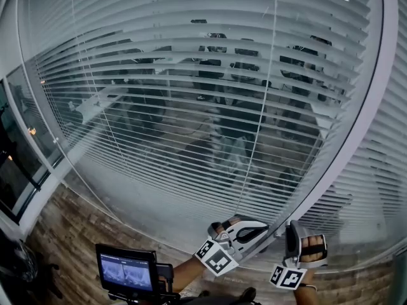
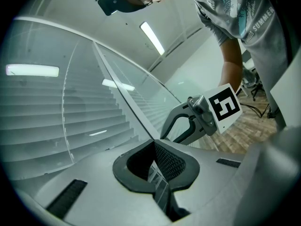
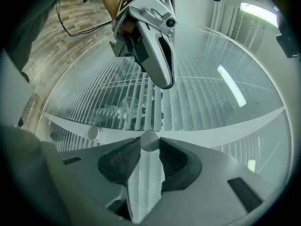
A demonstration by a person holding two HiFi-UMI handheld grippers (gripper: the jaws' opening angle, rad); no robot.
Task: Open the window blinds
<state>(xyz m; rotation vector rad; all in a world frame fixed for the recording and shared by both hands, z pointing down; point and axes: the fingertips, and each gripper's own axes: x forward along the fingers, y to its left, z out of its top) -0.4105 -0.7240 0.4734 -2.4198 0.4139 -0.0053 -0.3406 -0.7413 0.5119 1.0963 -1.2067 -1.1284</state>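
Note:
White slatted blinds (image 1: 191,94) hang behind glass, their slats tilted enough that a dim room shows through. A white frame bar (image 1: 356,107) divides two blind panels. In the right gripper view this bar (image 3: 225,131) carries two round knobs. My right gripper (image 3: 149,147) is shut on the nearer knob (image 3: 149,141); the other knob (image 3: 94,133) is free. My left gripper (image 3: 164,81) hovers just beside it in front of the slats. In its own view the left gripper (image 2: 154,149) shows only a thin slit with nothing between the pads. Both grippers (image 1: 264,232) (image 1: 294,229) meet at the bar's lower end.
A small screen (image 1: 126,273) on a stand sits low at the left. Wood-look floor (image 1: 70,234) runs under the glass wall. A dark window (image 1: 13,164) is at the far left. The person (image 2: 244,27) stands close behind the grippers. A cable (image 3: 70,27) lies on the floor.

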